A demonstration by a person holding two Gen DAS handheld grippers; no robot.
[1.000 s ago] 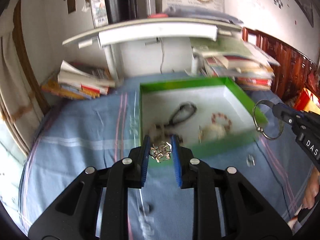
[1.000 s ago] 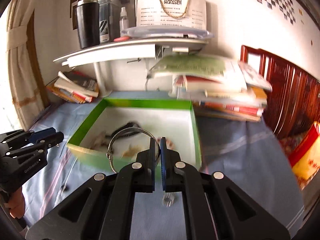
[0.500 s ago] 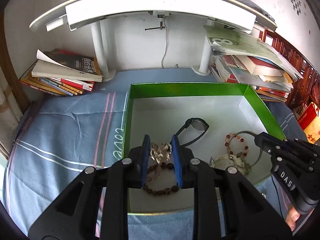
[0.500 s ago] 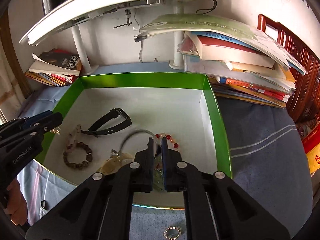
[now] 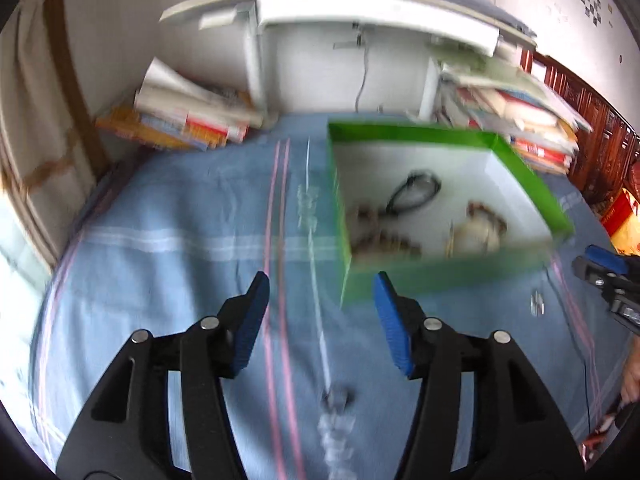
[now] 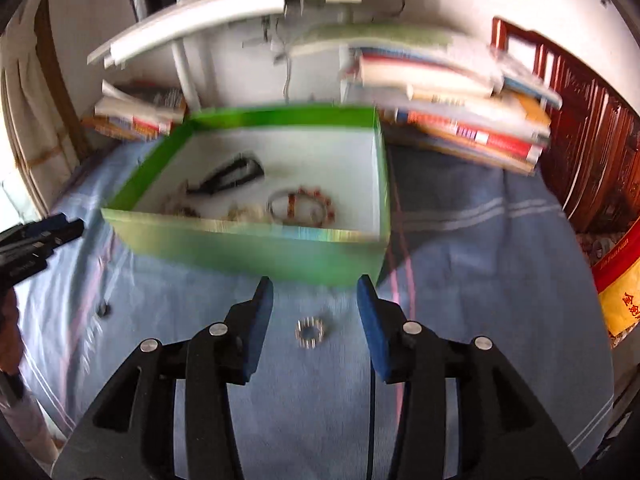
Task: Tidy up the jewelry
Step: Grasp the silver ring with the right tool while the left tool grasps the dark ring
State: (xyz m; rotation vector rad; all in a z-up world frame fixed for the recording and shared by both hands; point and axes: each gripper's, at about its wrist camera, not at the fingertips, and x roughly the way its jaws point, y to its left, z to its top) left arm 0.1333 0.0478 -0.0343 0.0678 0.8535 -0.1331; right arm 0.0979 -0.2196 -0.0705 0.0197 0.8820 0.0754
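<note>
Blue striped cloth covers the surface, with a white shelf and stacks of books along its far edge by the wall. On the cloth stands the green box, white inside. In it lie a black watch, a silver bangle over a red bead bracelet, a brown bead bracelet, and other small pieces too blurred to name.

Left gripper hangs over the cloth just outside the box's near left corner; its fingers are spreading, with nothing between them. A thin pale chain lies along the cloth beneath it, running toward the near edge.

Right gripper hangs just short of the box's near wall, its fingers also spreading and empty. A small ring lies on the cloth below the gap, untouched. A tiny dark piece sits on the cloth toward the left edge.
</note>
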